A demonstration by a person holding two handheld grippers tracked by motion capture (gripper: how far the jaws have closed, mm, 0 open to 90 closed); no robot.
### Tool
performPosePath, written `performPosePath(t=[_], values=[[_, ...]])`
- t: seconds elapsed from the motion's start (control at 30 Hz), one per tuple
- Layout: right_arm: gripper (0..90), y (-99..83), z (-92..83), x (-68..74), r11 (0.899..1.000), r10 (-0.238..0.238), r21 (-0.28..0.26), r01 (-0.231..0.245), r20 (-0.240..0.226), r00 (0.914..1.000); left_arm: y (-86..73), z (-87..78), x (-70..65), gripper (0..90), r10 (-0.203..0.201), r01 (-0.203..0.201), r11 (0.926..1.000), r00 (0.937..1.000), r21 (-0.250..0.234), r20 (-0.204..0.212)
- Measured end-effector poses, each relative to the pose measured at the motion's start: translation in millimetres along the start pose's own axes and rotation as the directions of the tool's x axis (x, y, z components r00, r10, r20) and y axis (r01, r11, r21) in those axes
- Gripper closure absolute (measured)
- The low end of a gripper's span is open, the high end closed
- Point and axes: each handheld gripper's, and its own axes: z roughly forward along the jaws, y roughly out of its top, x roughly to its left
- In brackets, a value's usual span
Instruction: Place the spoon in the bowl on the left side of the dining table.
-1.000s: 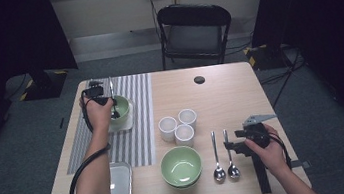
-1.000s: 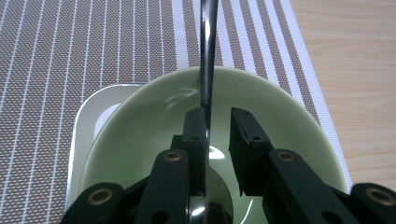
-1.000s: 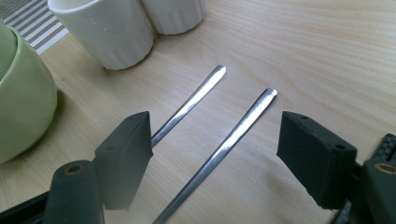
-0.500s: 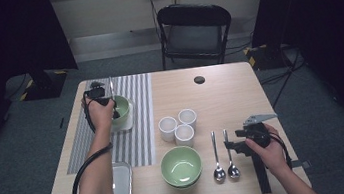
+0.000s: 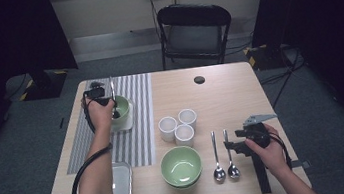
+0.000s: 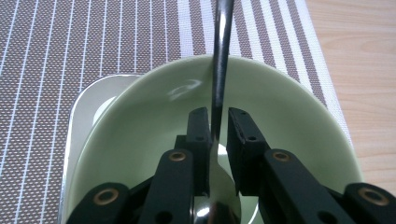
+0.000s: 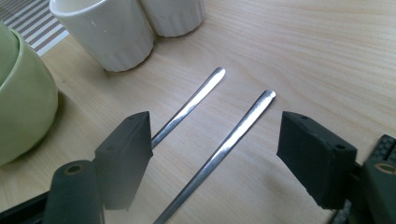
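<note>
Wooden desk (image 5: 240, 93) holds a green bowl (image 5: 122, 106) on the striped mat (image 5: 136, 127). From the left tool (image 6: 215, 123), its jaws have just opened a little around a thin, hard, slippery spoon (image 6: 220, 60) inside that bowl; grab its neck. The right tool (image 7: 215, 140) is spread wide over two spoons (image 7: 233, 135).

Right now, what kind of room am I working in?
Probably a recording studio or lab bay, not a kitchen: black curtains flank the light wooden table, cables trail across grey carpet, and a black folding chair stands behind.
</note>
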Motion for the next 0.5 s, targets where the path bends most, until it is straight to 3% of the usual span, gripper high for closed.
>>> performPosePath(t=[0.07,0.3,0.4,0.5], values=[[25.4,0.2,-1.1,0.4,1.000,0.001,-0.001,-0.001,0.001,1.0000,0.4,-3.5,0.1,78.4,0.013,-0.013,0.9999,0.9999,0.004,-0.003],[25.4,0.0,-3.5,0.7,1.000,-0.002,-0.008,0.002,0.009,1.0000,-1.8,-19.7,0.9,70.2,0.001,0.000,0.9996,1.0000,-0.029,0.007],[25.4,0.5,-4.0,2.6,1.000,-0.005,-0.005,0.005,0.011,0.9999,-3.4,-28.4,3.2,67.4,0.018,-0.018,0.9993,0.9998,-0.031,0.004],[25.4,0.7,-4.5,3.7,1.000,-0.010,-0.006,0.010,0.011,0.9999,-5.4,-35.8,4.9,64.9,-0.003,0.004,0.9991,0.9997,-0.042,0.023]])
